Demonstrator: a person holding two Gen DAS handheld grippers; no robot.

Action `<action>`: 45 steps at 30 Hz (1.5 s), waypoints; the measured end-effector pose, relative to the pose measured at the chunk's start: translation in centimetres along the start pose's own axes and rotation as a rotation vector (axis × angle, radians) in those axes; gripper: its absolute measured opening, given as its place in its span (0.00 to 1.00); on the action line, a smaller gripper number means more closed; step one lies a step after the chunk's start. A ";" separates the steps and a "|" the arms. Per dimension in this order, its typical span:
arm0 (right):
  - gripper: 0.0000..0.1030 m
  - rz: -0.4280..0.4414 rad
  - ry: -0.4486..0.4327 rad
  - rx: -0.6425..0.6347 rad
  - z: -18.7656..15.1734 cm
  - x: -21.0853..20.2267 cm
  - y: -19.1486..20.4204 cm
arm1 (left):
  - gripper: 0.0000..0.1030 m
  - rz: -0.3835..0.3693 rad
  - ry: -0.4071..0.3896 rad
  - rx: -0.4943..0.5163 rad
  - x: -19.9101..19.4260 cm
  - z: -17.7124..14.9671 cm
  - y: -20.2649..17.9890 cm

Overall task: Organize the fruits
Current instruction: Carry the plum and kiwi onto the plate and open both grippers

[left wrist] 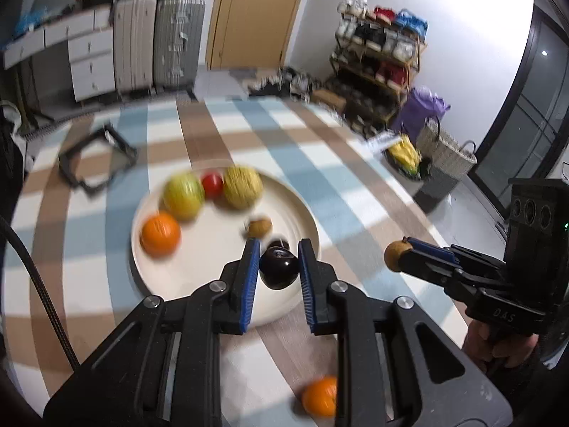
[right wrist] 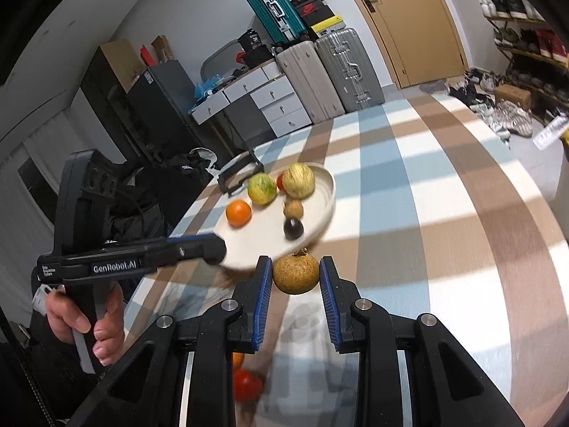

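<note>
My left gripper is shut on a dark plum, held above the near rim of the cream plate. The plate carries an orange, two yellow-green striped fruits, a red tomato, a small brown fruit and another dark plum. To the right of the plate, my right gripper is shut on a rough brown round fruit, lifted off the table just short of the rim. A loose orange and a tomato lie on the cloth below the grippers.
A checked cloth covers the round table. A black open frame lies left of the plate near the far edge. A hand grips the left tool's handle. Suitcases, drawers and a shoe rack stand beyond the table.
</note>
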State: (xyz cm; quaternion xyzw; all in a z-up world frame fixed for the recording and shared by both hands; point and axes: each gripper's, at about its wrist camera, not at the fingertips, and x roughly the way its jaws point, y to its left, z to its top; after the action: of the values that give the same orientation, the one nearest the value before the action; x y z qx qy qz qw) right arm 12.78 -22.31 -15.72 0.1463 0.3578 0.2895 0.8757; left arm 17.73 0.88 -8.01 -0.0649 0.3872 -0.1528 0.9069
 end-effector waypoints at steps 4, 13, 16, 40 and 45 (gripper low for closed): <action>0.27 -0.002 -0.009 -0.046 2.7 1.4 0.8 | 0.19 0.045 -0.019 -0.029 1.4 1.7 1.5; 0.27 -0.012 0.016 -0.083 8.0 6.7 0.5 | 0.19 0.054 0.025 -0.050 7.3 3.4 3.6; 0.27 -0.018 0.046 -0.083 8.7 8.8 -0.1 | 0.19 0.049 0.040 -0.051 8.8 3.7 4.0; 0.29 -0.078 0.181 -0.104 8.1 16.2 -2.0 | 0.26 0.048 0.069 -0.010 11.7 4.1 4.1; 0.48 -0.060 0.117 -0.084 8.5 13.7 -1.5 | 0.56 0.053 -0.006 0.000 8.1 4.3 3.0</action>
State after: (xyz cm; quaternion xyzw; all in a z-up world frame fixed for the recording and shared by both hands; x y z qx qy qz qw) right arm 27.36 -15.53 -17.85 0.0818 0.4000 0.2861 0.8669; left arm 26.76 1.10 -11.29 -0.0549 0.3861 -0.1285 0.9118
